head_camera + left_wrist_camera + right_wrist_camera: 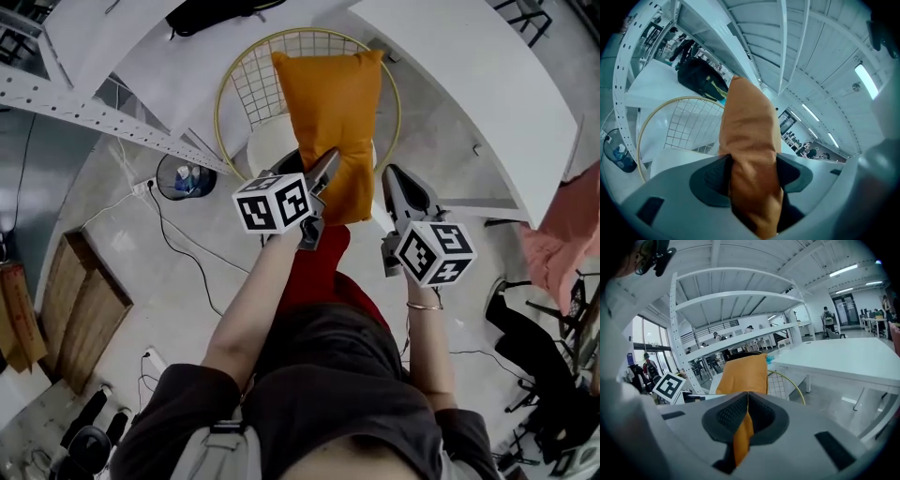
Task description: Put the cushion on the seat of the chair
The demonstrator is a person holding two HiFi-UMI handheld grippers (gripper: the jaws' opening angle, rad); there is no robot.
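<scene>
Head view puts the orange cushion (330, 117) in the upper middle of the frame, standing upright and long, its top edge against the wire back of the chair (255, 75). Its lower end hangs over the round white seat (267, 148); whether it touches the seat cannot be told.

Both grippers hold the cushion by its lower end. The left gripper (323, 175) takes the lower left part, and in the left gripper view its jaws stand wide apart with a thick bunch of orange fabric filling the gap, the dark pads (715, 176) pressed against it on either side. The right gripper (396, 186) sits at the lower right edge. In the right gripper view its jaws are nearly together and pinch only a thin fold of the cushion between the ribbed pads (730, 414).

The chair has a gold hoop rim. A white table (487, 84) fills the upper right of the head view, a perforated white shelf rail (84, 112) crosses the upper left, and a dark bin (183, 178) stands on the floor just left of the chair.
</scene>
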